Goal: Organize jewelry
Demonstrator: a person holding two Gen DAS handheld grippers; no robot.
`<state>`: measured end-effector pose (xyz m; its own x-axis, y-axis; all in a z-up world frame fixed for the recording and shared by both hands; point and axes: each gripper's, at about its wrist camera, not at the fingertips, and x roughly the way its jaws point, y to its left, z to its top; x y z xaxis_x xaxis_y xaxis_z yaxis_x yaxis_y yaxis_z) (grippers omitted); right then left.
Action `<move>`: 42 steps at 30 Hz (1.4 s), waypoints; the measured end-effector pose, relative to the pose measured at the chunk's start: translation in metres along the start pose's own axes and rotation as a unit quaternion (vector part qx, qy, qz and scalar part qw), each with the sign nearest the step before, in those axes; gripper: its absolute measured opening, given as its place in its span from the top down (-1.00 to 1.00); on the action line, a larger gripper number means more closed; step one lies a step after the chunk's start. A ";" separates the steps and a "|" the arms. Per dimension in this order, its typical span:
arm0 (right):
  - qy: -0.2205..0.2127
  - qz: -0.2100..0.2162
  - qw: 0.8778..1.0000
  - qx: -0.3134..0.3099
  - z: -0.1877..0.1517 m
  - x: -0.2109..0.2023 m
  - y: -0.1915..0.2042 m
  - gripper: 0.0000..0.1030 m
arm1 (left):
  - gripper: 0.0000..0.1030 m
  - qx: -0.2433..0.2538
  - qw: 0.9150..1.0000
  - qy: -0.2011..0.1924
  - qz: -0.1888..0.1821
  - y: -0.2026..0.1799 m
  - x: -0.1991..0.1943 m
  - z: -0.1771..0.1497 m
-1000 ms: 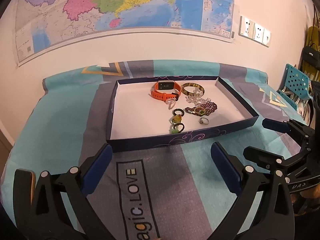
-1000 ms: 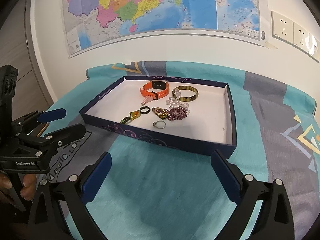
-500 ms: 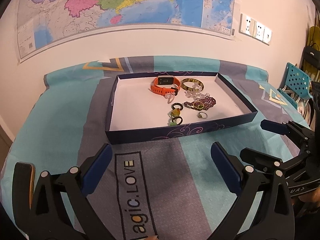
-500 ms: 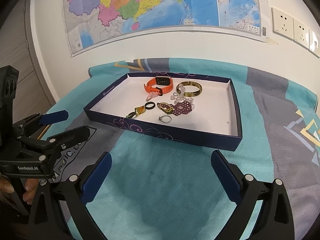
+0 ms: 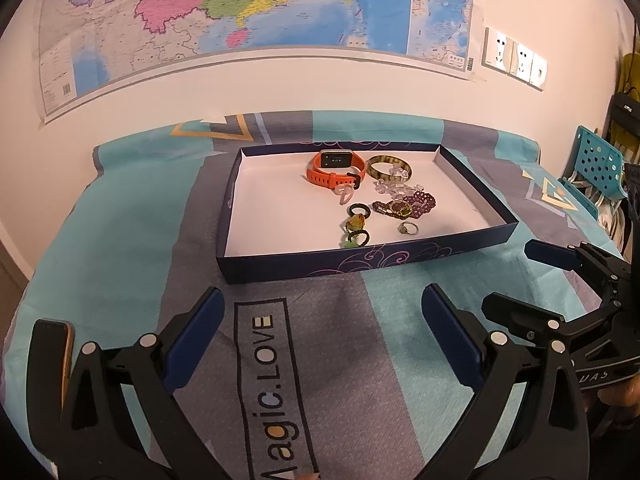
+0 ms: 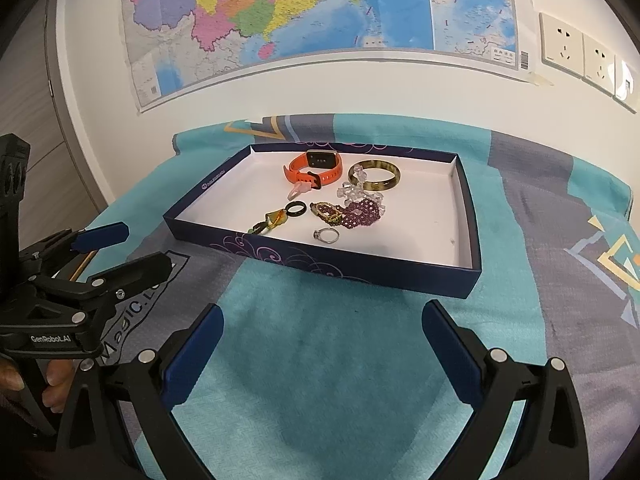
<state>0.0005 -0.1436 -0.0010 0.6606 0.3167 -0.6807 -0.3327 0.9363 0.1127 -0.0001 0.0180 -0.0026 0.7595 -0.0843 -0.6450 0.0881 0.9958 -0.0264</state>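
Wall behind carries a map [image 5: 256, 12] and sockets [image 6: 580, 52]; below it a surface with a teal-and-grey cloth [image 6: 320, 360] printed "Magic.LOVE".

Navy tray [image 5: 360, 262] with a white floor sits mid-cloth. All jewelry is inside it, clustered toward the far-middle:
- orange watch [image 5: 334, 168] at the back
- brown bangle [image 5: 386, 166] just right of it
- clear beads [image 5: 394, 186] overlapping the bangle's near edge
- purple bracelet [image 5: 412, 205] in front of those
- silver ring [image 5: 408, 228] nearest the tray's front on that side
- black ring [image 5: 358, 211], amber piece [image 5: 355, 223] and a green-tipped piece [image 5: 354, 240] in a line toward the front wall
- pale pink loop [image 5: 344, 194] touching the watch strap

Hard to read: the amber and green items are too small to identify, possibly rings or pendants. In the right wrist view the tray's front wall partly hides the green piece. Bead strands overlap, so their ends are unclear.

Left gripper [image 5: 320, 332]: jaws wide apart, empty, over the cloth print, short of the tray's front wall. Right gripper [image 6: 322, 348]: jaws likewise spread, empty, over teal cloth, also short of the tray. Neither touches anything. Each gripper appears at the edge of the other's view, cut off by the frame. Fingers [image 6: 52, 384] on the left handle are partly visible, blurred.
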 end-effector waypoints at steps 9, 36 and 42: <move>0.002 -0.004 1.000 0.004 0.001 0.000 -0.002 -0.87 | -0.89 -0.001 1.000 0.004 0.000 0.001 -0.001 -0.001; 0.000 -0.004 1.000 0.005 0.000 -0.002 0.000 -0.87 | -0.89 0.002 1.000 0.010 0.003 -0.003 0.002 -0.002; 0.000 -0.005 1.000 0.004 0.000 -0.002 0.000 -0.87 | -0.89 0.001 1.000 0.011 0.003 -0.002 0.002 -0.002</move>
<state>-0.0012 -0.1444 0.0004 0.6634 0.3073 -0.6822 -0.3210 0.9405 0.1114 0.0004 0.0163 -0.0056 0.7453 -0.0781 -0.6621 0.0850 0.9961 -0.0218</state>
